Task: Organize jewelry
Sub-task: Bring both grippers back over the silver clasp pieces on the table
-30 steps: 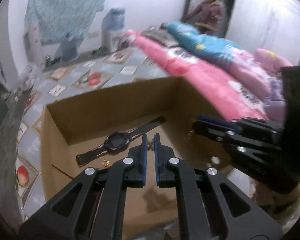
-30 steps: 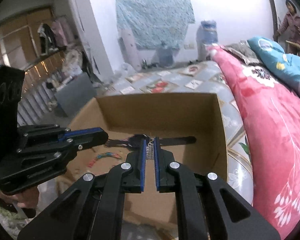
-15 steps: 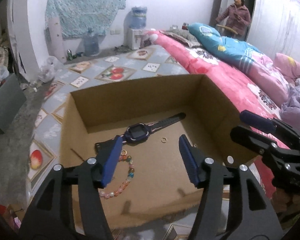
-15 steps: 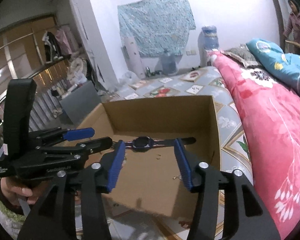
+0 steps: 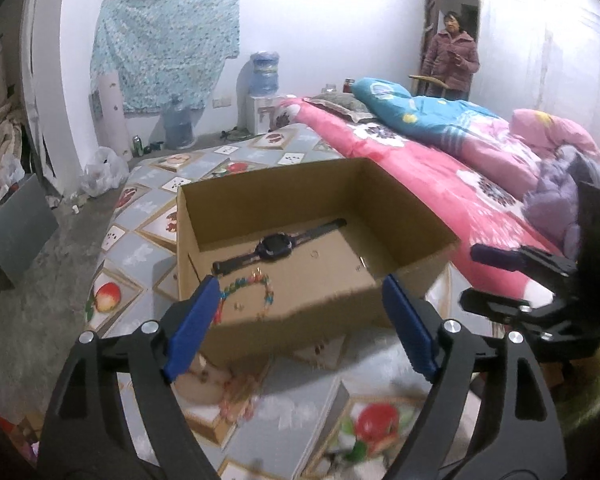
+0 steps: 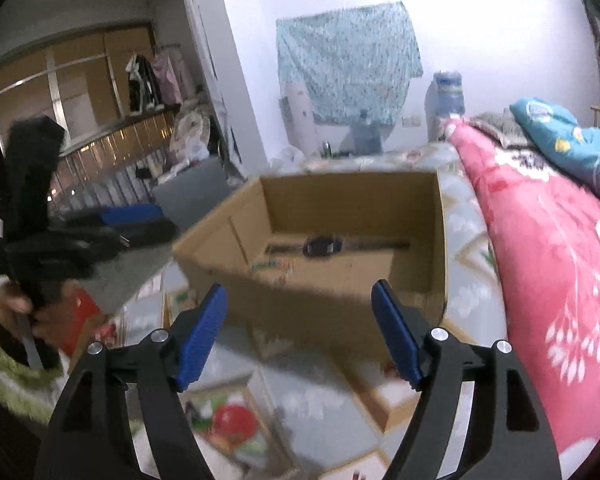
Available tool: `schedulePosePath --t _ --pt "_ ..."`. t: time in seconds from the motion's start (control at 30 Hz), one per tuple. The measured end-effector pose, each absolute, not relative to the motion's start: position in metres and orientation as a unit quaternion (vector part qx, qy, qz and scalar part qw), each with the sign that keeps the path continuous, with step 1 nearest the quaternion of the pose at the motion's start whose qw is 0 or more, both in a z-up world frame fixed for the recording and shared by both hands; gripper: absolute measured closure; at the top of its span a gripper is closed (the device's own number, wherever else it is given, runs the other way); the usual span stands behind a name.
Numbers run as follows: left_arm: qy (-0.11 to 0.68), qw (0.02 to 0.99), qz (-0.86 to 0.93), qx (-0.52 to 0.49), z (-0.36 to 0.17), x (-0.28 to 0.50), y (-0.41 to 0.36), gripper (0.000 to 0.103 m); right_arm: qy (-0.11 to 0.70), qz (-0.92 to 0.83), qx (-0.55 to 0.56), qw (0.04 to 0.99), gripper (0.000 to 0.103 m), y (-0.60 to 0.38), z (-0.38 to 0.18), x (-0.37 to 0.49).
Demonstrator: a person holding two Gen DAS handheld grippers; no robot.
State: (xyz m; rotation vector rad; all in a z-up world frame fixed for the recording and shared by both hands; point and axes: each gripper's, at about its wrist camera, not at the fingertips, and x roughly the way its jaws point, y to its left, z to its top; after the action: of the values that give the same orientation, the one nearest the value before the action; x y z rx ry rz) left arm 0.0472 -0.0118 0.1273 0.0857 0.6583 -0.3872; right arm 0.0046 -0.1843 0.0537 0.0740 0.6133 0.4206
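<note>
1. Since a second ago, both our grippers have pulled back out of the cardboard box (image 5: 404, 216) and now hang outside its near wall; the jaws of both have just been opening, and nothing lies between either pair.
2. Our left gripper (image 5: 300, 320) has its jaws spread wide and empty, with the near edge of the box just beyond the blue pads.
3. On the left side of the box floor lies the beaded bracelet (image 5: 256, 288), in a loose loop, with a tiny gold piece (image 5: 240, 305) just beside it.
4. Behind the bracelet, the watch (image 5: 276, 246) lies flat across the floor with its strap stretched out; a small ring (image 5: 314, 254) sits near it to the right, and another small metal piece (image 5: 362, 263) lies by the right wall.
5. Our right gripper (image 6: 302, 328) also has its jaws spread and empty, facing the same box; in its view the contents are blurred.
6. We judge that the release step is done: the pieces in view rest in the box on the patterned floor mat (image 5: 300, 400), beside the bed (image 5: 440, 176).
7. Next, we look for any jewelry outside the box; we see none, so the next move may only be a retreat.
</note>
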Motion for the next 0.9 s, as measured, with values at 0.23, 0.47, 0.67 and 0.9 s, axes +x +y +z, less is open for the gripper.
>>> schedulePosePath --t 0.23,0.47,0.67,0.9 --pt "0.377 0.901 -0.206 0.064 0.082 0.025 -0.028 0.020 0.369 0.201 0.050 0.906 0.030 -0.187 0.009 -0.004" --pt "0.402 0.892 -0.191 0.077 0.035 0.040 -0.042 0.034 0.390 0.197 0.057 0.897 0.037 -0.185 -0.003 0.005" --pt "0.426 0.876 -0.205 0.097 0.007 0.067 -0.052 0.062 0.406 0.201 0.067 0.889 0.040 -0.179 -0.012 0.015" --pt "0.466 0.857 -0.198 0.092 -0.012 0.090 -0.055 0.081 0.412 0.211 0.073 0.883 0.040 -0.173 -0.017 0.024"
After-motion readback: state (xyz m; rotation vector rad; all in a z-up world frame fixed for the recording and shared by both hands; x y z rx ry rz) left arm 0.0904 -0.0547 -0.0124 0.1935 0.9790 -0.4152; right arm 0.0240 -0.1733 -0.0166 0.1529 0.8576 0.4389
